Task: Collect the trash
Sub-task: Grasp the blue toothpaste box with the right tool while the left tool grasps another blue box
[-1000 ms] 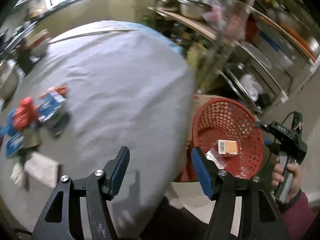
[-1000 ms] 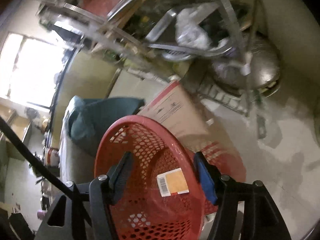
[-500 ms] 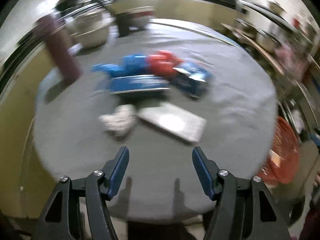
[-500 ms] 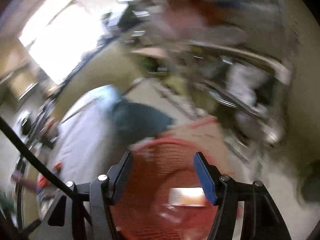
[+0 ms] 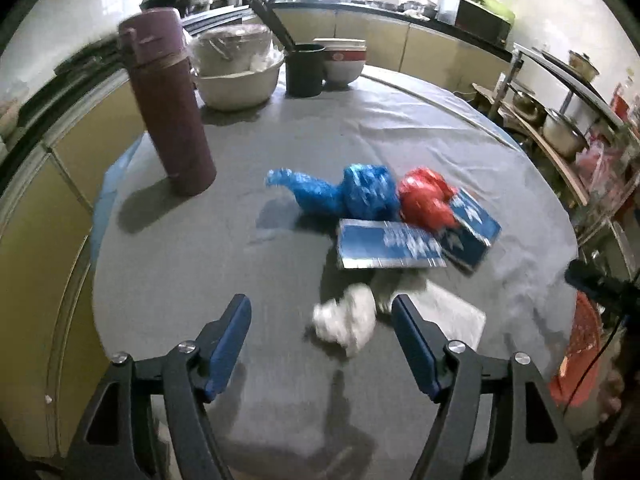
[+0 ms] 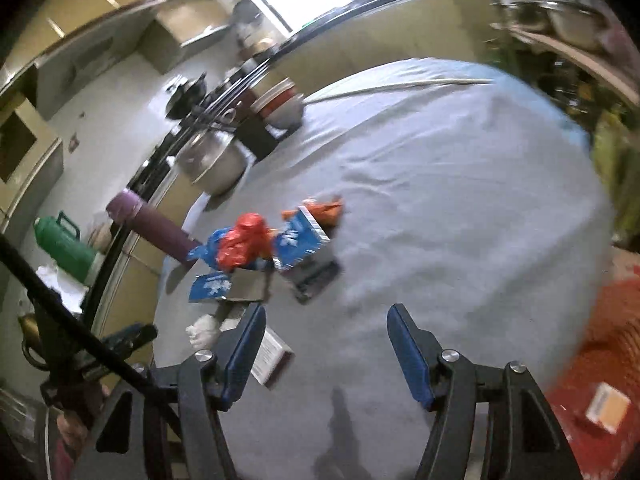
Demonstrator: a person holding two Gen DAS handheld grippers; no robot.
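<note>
1. The left gripper (image 5: pixel 320 344) hangs over the near part of the grey table (image 5: pixel 400 128); its jaws have just been opening, stand wide apart and grip nothing.
2. A crumpled white tissue (image 5: pixel 347 322) lies on the cloth between its fingertips, nearer the right one, untouched.
3. Just beyond lie 2 blue boxes (image 5: pixel 390 245), a red bag (image 5: pixel 426 200) and a blue bag (image 5: pixel 340 192).
4. The right gripper (image 6: pixel 323 348) is open and empty over bare cloth; a white box (image 6: pixel 272 356) lies beside its left fingertip.
5. Only the right wrist view shows the orange carton (image 6: pixel 608 402) in the red basket (image 6: pixel 600 340) and a green flask (image 6: pixel 64 246).
6. Printing on the boxes is too blurred to read.
</note>
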